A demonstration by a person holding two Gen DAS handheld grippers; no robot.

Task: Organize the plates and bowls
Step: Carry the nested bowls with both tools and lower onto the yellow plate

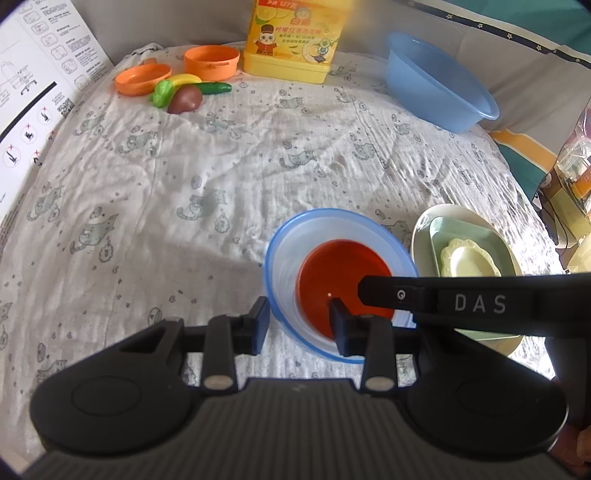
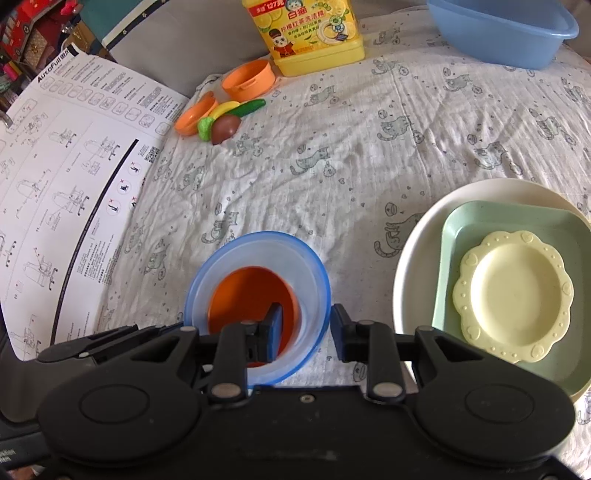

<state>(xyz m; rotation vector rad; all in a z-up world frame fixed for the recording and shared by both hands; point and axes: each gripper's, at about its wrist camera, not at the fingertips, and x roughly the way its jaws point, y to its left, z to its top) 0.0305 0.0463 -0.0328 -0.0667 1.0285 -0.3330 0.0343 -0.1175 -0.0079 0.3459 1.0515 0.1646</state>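
A clear bowl with a blue rim [image 1: 284, 254] [image 2: 314, 258] sits on the cloth with a red-orange bowl [image 1: 343, 266] [image 2: 243, 291] nested inside. My left gripper [image 1: 299, 317] is open, its jaws straddling the bowl's left rim. My right gripper [image 2: 304, 328] is open, straddling the bowl's right rim; its body shows in the left wrist view [image 1: 461, 302]. To the right stands a stack: a cream plate [image 2: 417, 236] [image 1: 421, 229], a green square plate [image 2: 454, 258] [image 1: 436, 232] and a small yellow scalloped plate [image 2: 513, 295] [image 1: 469, 258].
At the back are an orange bowl [image 1: 211, 61] [image 2: 249, 79], an orange dish [image 1: 142, 78] [image 2: 194, 114], toy vegetables [image 1: 184, 94] [image 2: 225, 118], a yellow detergent jug [image 1: 295, 37] [image 2: 310, 33] and a blue basin [image 1: 436, 85] [image 2: 502, 26]. An instruction sheet [image 2: 66, 166] [image 1: 37, 74] lies left.
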